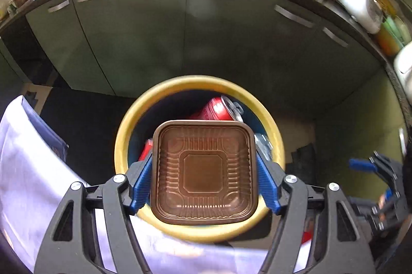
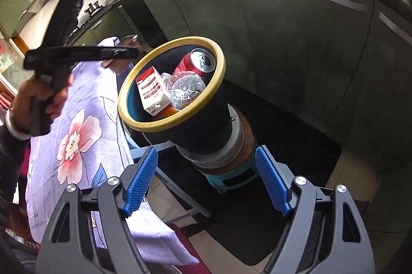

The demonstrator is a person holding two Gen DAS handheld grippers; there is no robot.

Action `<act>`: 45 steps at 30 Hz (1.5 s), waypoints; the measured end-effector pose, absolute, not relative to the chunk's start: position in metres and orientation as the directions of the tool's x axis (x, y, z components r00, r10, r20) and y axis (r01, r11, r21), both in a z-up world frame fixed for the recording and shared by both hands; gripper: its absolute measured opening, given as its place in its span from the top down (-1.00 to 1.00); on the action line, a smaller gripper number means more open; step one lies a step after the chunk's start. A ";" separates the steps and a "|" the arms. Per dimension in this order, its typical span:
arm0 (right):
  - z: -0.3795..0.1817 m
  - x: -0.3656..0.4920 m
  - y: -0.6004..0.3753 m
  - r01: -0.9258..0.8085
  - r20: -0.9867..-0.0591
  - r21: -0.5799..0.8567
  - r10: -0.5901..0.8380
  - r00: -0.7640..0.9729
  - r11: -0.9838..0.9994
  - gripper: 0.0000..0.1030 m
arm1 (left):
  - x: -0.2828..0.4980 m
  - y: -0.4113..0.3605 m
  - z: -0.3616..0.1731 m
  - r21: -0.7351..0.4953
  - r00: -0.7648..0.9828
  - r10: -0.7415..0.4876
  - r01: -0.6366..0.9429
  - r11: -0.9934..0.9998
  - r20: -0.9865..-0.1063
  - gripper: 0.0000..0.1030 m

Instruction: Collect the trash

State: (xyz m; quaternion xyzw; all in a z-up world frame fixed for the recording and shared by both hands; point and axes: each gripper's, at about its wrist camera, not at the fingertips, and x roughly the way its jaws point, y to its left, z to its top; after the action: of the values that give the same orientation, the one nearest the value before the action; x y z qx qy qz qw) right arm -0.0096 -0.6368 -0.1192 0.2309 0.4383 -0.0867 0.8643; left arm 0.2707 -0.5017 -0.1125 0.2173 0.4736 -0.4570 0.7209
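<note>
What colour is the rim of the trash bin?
Yellow; the rim shows best in the right wrist view.

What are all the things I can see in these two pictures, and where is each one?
Plastic tray: one, brown, held above the bin.
Bin: one, black with yellow rim, beside the table.
Can: one, red, in the bin.
Carton: one, white and red, in the bin.
Clear bottle: one, crushed, in the bin.
Tablecloth: one, lilac with pink flowers, over the table.
Cabinets: green, under the dark counter.
Left gripper: black with blue pads, shut on the plastic tray.
Right gripper: black with blue pads, open, holding nothing.
</note>
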 end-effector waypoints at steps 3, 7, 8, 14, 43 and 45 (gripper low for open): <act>-0.121 -0.009 -0.637 0.346 -0.799 0.328 0.062 0.598 0.879 -0.51 | 0.283 -0.512 -0.121 -0.102 0.167 -0.442 0.847 0.522 -0.881 -0.54; -0.121 -0.006 -0.632 0.337 -0.802 0.326 0.070 0.593 0.883 -0.51 | 0.290 -0.504 -0.120 -0.122 0.169 -0.455 0.831 0.543 -0.874 -0.57; -0.121 -0.006 -0.631 0.334 -0.801 0.329 0.074 0.593 0.883 -0.51 | 0.289 -0.499 -0.118 -0.124 0.171 -0.460 0.830 0.544 -0.871 -0.57; -0.121 -0.004 -0.614 0.305 -0.795 0.350 0.109 0.597 0.886 -0.53 | 0.265 -0.447 -0.081 -0.146 0.206 -0.539 0.830 0.538 -0.817 -0.63; -0.010 -0.040 -0.421 -0.004 -0.602 0.087 0.056 0.796 0.996 -0.91 | -0.003 -0.020 0.016 -0.003 0.890 -0.092 0.101 0.995 -0.447 -0.87; -0.006 -0.044 -0.416 -0.004 -0.592 0.066 0.042 0.805 0.998 -0.91 | -0.011 -0.013 0.015 -0.008 0.894 -0.082 0.087 0.996 -0.441 -0.87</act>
State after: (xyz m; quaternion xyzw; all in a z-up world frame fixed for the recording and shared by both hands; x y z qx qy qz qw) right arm -0.0444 -0.4165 -0.0058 0.0307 0.3123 0.0123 0.9494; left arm -0.0114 -0.0129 0.0152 0.0058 0.2262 -0.0435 0.9731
